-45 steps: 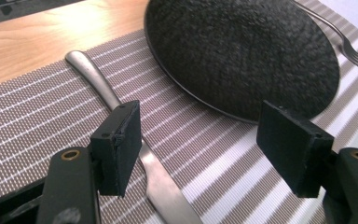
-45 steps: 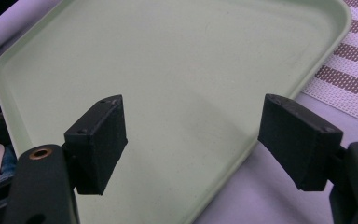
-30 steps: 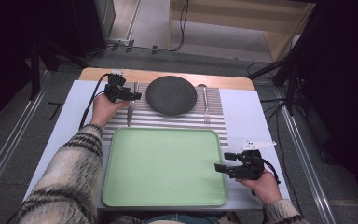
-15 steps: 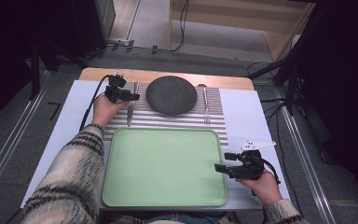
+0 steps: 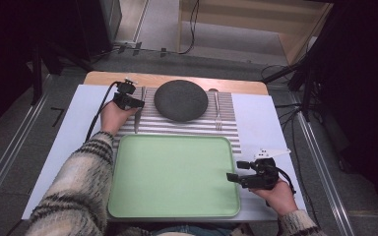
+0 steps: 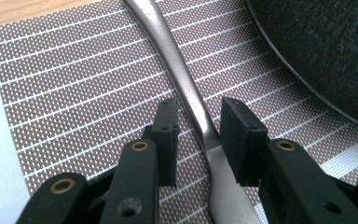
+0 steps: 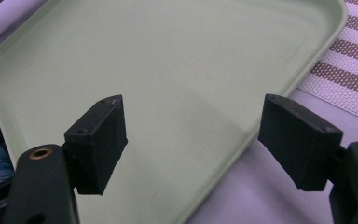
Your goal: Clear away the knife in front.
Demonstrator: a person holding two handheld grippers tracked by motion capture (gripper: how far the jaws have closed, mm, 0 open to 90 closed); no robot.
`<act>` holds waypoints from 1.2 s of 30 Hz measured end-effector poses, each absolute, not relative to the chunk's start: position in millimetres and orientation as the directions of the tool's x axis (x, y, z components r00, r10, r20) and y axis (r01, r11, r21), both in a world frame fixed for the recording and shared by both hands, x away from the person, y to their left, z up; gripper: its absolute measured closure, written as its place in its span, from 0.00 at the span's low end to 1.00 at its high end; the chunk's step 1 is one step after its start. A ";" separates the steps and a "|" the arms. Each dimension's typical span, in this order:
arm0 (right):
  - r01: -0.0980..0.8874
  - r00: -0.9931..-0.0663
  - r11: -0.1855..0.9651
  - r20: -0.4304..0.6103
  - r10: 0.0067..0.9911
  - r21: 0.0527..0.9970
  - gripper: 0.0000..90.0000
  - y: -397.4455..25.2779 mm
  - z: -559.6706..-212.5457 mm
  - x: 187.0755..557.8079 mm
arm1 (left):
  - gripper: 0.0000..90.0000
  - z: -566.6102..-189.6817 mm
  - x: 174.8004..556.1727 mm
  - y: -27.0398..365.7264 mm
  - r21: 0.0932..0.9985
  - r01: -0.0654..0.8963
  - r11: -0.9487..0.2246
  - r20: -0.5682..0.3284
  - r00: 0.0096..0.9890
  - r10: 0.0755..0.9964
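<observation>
Straddling the knife handle

Left gripper (image 6: 196,135) has its fingers released either side of the knife (image 6: 193,105) on the striped mat (image 6: 74,93), beside the dark plate (image 6: 326,51). Close squarely. Right gripper (image 7: 191,140) hovers spread over the green tray (image 7: 168,70).

Looks like a lab / recording rig dressed up as a dining spot, not a real home. Small table (image 5: 261,118) sits on grey carpet, flanked by metal floor rails (image 5: 5,162) and dark stand legs (image 5: 305,73), with loose cables (image 5: 193,24) trailing across the floor behind. Surroundings are blacked out on both sides. Tabletop is staged as a meal setting: striped placemat (image 5: 177,127), dark plate (image 5: 181,100), knife (image 5: 137,115), fork (image 5: 217,110), green tray (image 5: 172,174)
</observation>
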State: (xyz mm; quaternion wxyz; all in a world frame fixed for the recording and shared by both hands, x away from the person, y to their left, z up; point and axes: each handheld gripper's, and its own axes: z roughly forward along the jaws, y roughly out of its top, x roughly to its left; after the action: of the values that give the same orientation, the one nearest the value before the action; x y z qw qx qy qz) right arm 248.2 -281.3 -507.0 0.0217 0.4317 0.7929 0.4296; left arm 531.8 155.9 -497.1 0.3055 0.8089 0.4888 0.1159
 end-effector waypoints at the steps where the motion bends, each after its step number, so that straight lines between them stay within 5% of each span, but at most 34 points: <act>1: 0.665 -0.627 0.260 0.334 0.704 0.700 0.24 -281.3 -507.0 248.3 | 0.80 -497.6 531.2 154.3 0.608 0.719 -0.338 -0.111 0.499 0.860; 20: 0.667 -0.627 0.273 0.325 0.708 0.693 0.24 -279.9 -507.4 248.1 | 0.90 -502.0 522.9 148.3 0.641 0.710 -0.292 -0.073 0.435 0.897; 36: 0.658 -0.628 0.261 0.324 0.708 0.706 0.25 -281.5 -506.1 247.6 | 0.90 -486.0 522.4 163.2 0.652 0.727 -0.217 -0.172 0.420 0.891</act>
State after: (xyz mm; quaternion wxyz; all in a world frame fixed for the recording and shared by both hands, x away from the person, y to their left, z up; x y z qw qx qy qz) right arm 247.6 -281.5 -506.1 0.0288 0.4304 0.7934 0.4294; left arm 522.4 163.2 -486.0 0.3409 0.7707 0.5247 0.1204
